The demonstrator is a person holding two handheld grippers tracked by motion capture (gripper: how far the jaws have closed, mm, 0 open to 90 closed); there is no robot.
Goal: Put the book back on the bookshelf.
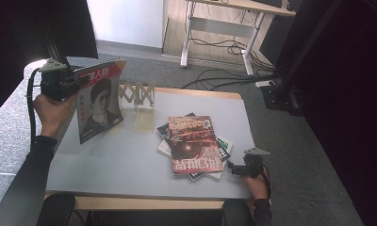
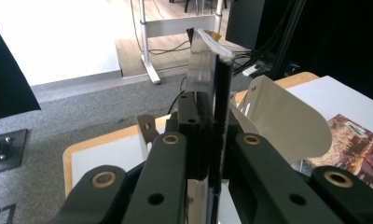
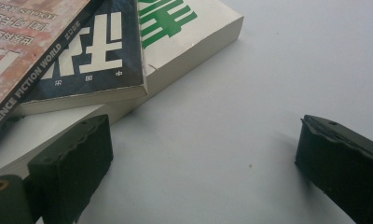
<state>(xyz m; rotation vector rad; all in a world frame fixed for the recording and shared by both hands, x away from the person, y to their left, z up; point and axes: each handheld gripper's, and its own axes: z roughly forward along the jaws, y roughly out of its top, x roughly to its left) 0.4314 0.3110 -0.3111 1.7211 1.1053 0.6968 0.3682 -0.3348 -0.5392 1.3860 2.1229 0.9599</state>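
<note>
- The person's left gripper [image 1: 76,87] is clenching the edge of a magazine [image 1: 99,101] with a portrait cover, holding it upright over the far left part of the grey table [image 1: 116,160].
- In the left gripper view, the black jaws are pressing together on the magazine [image 2: 217,116], which is rising edge-on straight up between them, one loose white page [image 2: 287,121] curling off to the side.
- A wooden rack [image 1: 138,96] is standing on the table just beside the held magazine, on its right in the high view.
- The right gripper [image 1: 233,168] is resting low at the near right of the table, next to a stack of books [image 1: 193,143] topped by a reddish magazine.
- In the right gripper view, the right gripper [image 3: 203,154] is standing released, jaws wide apart with bare tabletop between them, one jaw sitting just beside the cream bottom book [image 3: 184,46] of the stack.
</note>
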